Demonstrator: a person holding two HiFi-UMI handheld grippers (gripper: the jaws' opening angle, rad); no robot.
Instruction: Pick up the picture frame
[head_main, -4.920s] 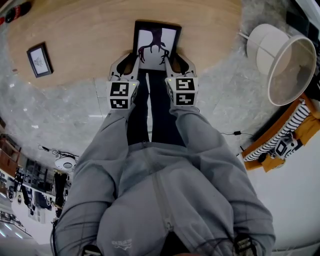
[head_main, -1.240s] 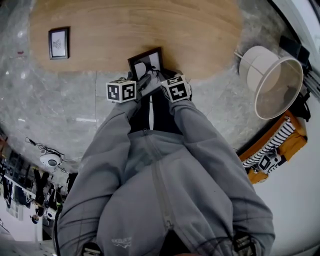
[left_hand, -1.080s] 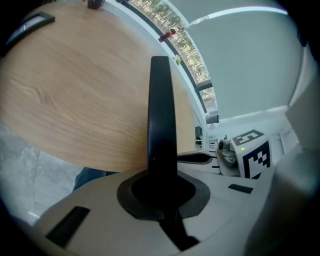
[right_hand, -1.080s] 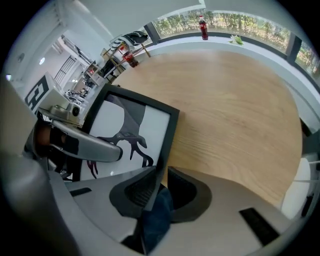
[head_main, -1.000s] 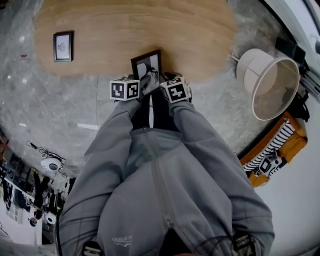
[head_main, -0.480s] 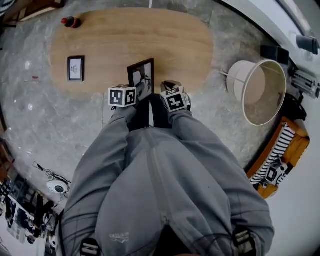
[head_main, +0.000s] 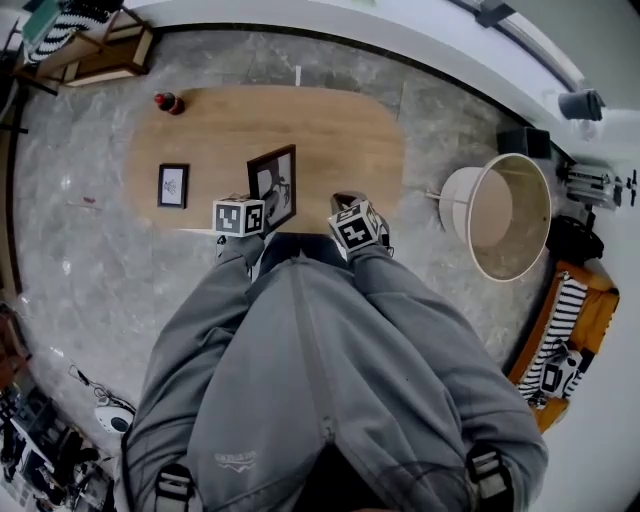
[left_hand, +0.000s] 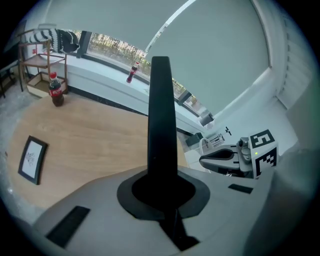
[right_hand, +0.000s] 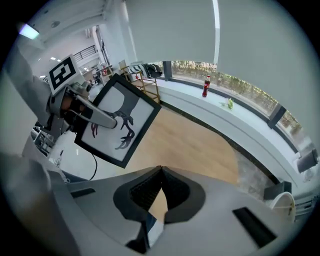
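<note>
Picture frame (head_main: 273, 187) above table (head_main: 330, 130) — small frame (head_main: 172, 185), cola bottle (head_main: 166, 102), lampshade (head_main: 497, 215) nearby.

We saw a grey marble floor (head_main: 70, 260), an oval wooden table (head_main: 330, 130), a white lampshade (head_main: 510, 220) at the right, and an orange chair (head_main: 590, 320) with a striped cushion (head_main: 560, 350). A shelf (head_main: 105, 55) stood top left. Daylight came through a long window (right_hand: 235, 85) under a white blind (right_hand: 170, 30).

smooth matt wood table (head_main: 335, 130); picture frame (head_main: 273, 186) perhaps plastic
</note>
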